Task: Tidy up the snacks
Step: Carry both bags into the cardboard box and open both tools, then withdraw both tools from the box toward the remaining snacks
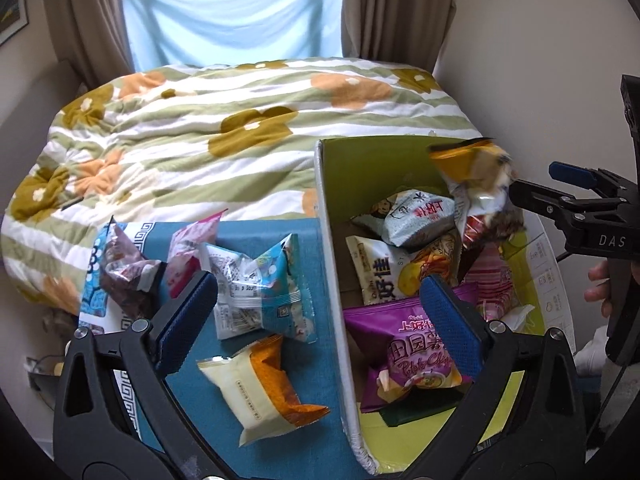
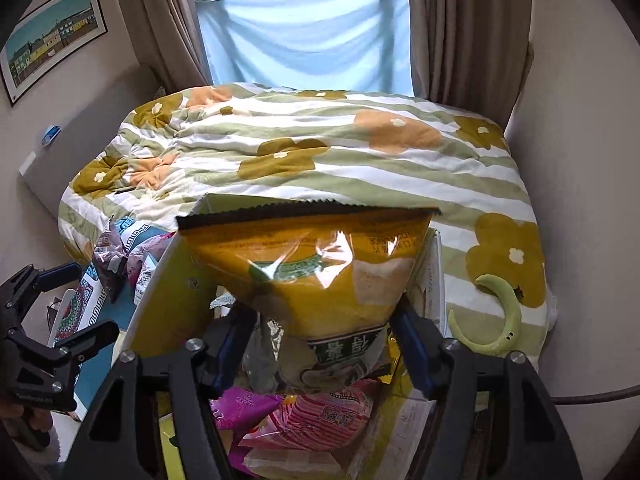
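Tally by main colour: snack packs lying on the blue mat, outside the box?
Brown-purple pack: 1
Pink pack: 1
Blue-and-white pack: 1
Cream-and-orange pack: 1
Total: 4, all on the blue mat, left of the box.

Snack packets lie left of the box of snacks.

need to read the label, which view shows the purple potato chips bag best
Left wrist view: the purple potato chips bag lies in the green cardboard box, its printed face legible. The right wrist view shows only a magenta corner under other packets.
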